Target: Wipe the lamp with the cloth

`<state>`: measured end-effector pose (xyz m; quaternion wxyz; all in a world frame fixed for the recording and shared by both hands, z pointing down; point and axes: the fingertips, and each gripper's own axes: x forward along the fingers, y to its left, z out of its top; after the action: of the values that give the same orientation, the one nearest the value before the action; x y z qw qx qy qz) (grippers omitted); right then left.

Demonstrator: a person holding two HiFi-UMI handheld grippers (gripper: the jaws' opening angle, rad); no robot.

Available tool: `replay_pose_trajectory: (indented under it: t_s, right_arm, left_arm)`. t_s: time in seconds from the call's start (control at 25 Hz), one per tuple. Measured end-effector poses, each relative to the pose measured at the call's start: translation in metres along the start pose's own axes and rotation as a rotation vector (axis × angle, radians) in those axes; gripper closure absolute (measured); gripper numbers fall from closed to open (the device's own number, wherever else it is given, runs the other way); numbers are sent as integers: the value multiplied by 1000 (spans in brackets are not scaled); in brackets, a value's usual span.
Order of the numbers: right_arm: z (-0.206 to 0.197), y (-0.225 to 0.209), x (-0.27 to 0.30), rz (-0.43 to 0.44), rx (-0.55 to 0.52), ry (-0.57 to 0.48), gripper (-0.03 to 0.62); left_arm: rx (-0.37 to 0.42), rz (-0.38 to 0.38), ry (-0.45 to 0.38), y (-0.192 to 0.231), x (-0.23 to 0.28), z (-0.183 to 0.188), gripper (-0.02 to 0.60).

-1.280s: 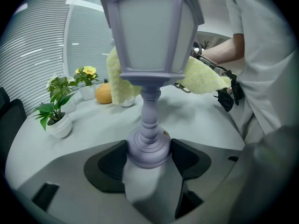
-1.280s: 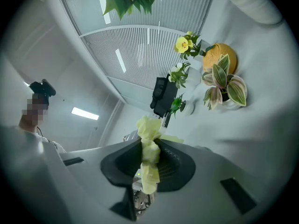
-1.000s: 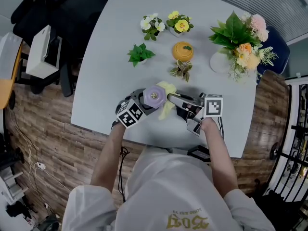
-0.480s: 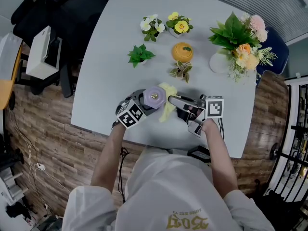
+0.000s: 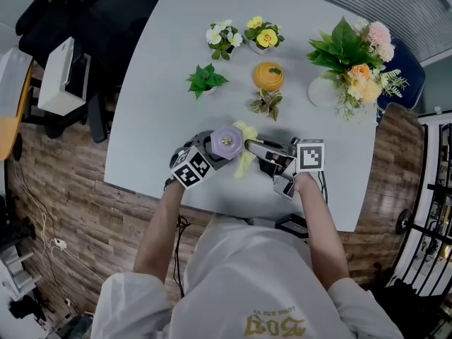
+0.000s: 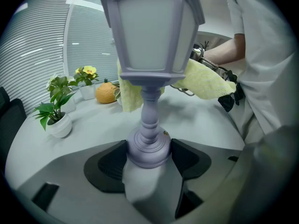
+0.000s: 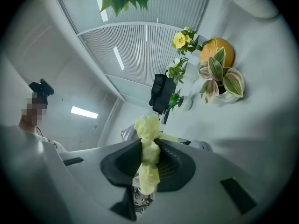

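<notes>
A lilac lantern-shaped lamp (image 5: 226, 142) stands upright on the white table (image 5: 169, 62) near its front edge. My left gripper (image 6: 149, 158) is shut on the lamp's round base (image 6: 148, 148); the lamp's lantern head (image 6: 150, 27) rises above. My right gripper (image 7: 148, 157) is shut on a pale yellow cloth (image 7: 148, 157). In the head view the right gripper (image 5: 248, 145) holds the cloth (image 5: 246, 149) against the lamp's right side. In the left gripper view the cloth (image 6: 205, 80) drapes behind the lamp head.
At the table's far side stand small potted plants (image 5: 207, 80), two flower pots (image 5: 263, 35), an orange pumpkin-shaped jar (image 5: 268, 75), a striped-leaf plant (image 5: 266, 104) and a large bouquet (image 5: 353, 58). A dark chair (image 5: 85, 20) stands left of the table.
The right gripper and cloth shifted slightly along the lamp's right side and back. The left gripper and lamp have stayed in place.
</notes>
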<state>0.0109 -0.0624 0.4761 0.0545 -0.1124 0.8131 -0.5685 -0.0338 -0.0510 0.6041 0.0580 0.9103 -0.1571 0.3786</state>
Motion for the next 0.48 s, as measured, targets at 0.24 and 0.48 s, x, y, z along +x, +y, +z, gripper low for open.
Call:
replay_pose_trajectory:
  t_s: [0.24,0.48]
  right_arm:
    - [0,-5,1,-11,-8,9,516]
    - [-1,0,1,-7,-6,8,516]
  left_arm:
    - [1,0,1,0,1,0,276]
    - [-2,-1,4,0,1,-1,276]
